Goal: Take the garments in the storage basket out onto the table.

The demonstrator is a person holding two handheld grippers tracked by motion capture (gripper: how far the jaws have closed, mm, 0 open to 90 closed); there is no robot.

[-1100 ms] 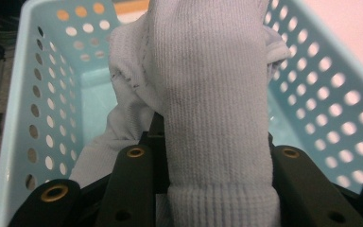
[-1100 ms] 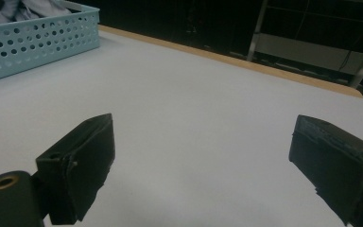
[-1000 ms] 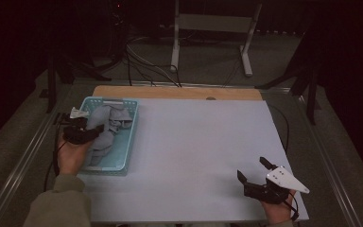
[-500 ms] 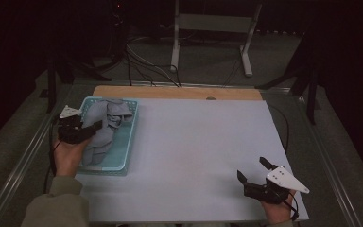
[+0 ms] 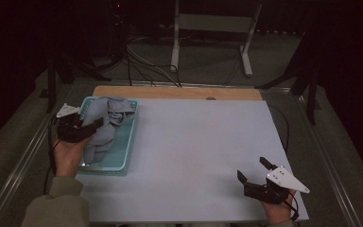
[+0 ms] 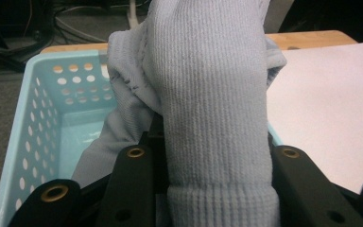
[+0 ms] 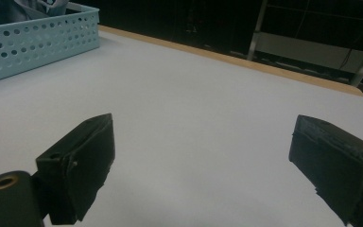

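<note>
Left tool (image 5: 96, 124) had drawn back toward nine o'clock over the last second, sliding from the middle of the pale blue perforated plastic basket (image 5: 128, 137) to its near-left rim, and the grey ribbed knit sock (image 6: 212, 109) had come with it. That suggested the lift out of the basket had begun, though most of the grey fabric (image 5: 108, 118) was still heaped inside. Seen from the left tool's own camera, the sock's cuff sat clamped between the closed jaws and the rest stood at twelve o'clock from them. Right tool (image 5: 256, 174) had not moved: it waited at five o'clock on the white worktop (image 5: 194, 151), jaws wide apart and holding nothing.
</note>
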